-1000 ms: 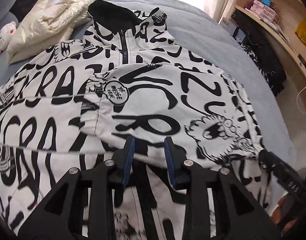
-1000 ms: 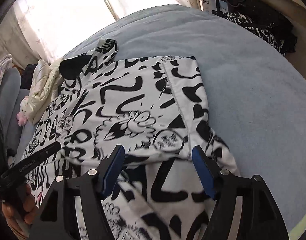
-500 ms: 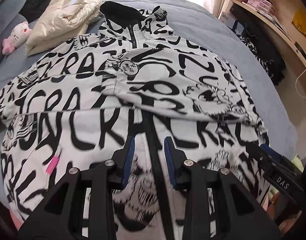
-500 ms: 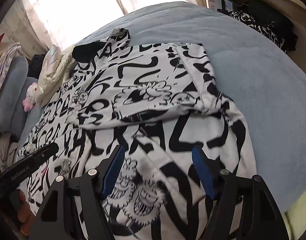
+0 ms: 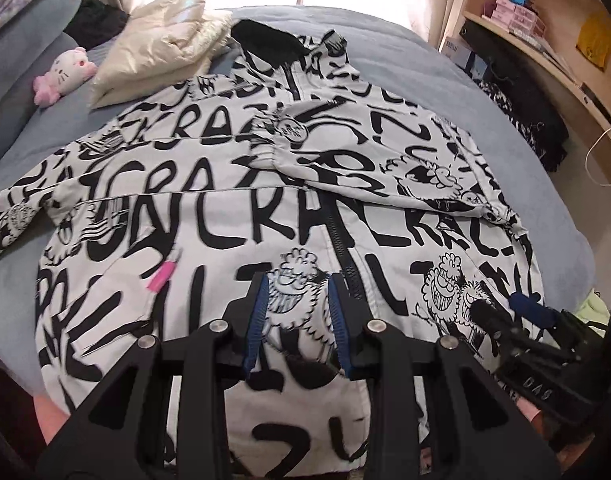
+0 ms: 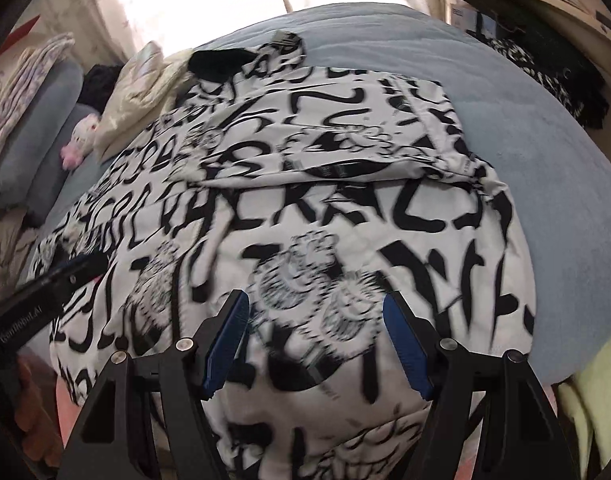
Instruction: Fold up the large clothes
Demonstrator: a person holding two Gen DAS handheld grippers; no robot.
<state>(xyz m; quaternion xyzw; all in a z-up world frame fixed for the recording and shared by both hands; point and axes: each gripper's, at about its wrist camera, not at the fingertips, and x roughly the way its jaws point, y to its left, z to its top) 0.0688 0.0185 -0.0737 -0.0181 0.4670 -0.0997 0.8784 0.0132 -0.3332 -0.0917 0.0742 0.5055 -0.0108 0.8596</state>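
Observation:
A large white jacket with black graffiti lettering (image 5: 209,216) lies front up on a blue-grey bed, zip closed, black hood lining at the far end. It also fills the right wrist view (image 6: 345,216). One sleeve (image 5: 369,168) is folded across the chest. My left gripper (image 5: 299,304) is open and empty above the lower front near the zip. My right gripper (image 6: 317,340) is open wide and empty above the hem; it shows at the right of the left wrist view (image 5: 501,312). The left gripper's finger appears at the left of the right wrist view (image 6: 65,276).
A cream puffy jacket (image 5: 165,36) and a pink plush toy (image 5: 61,74) lie at the far left of the bed (image 5: 405,56). A wooden shelf (image 5: 545,32) with boxes and dark clothes (image 5: 529,120) stands to the right. A grey pillow (image 6: 41,128) lies at the left.
Both grippers have drawn back from the folded sleeve toward the hem, so more of the lower jacket shows. The sleeve stays folded across the chest.

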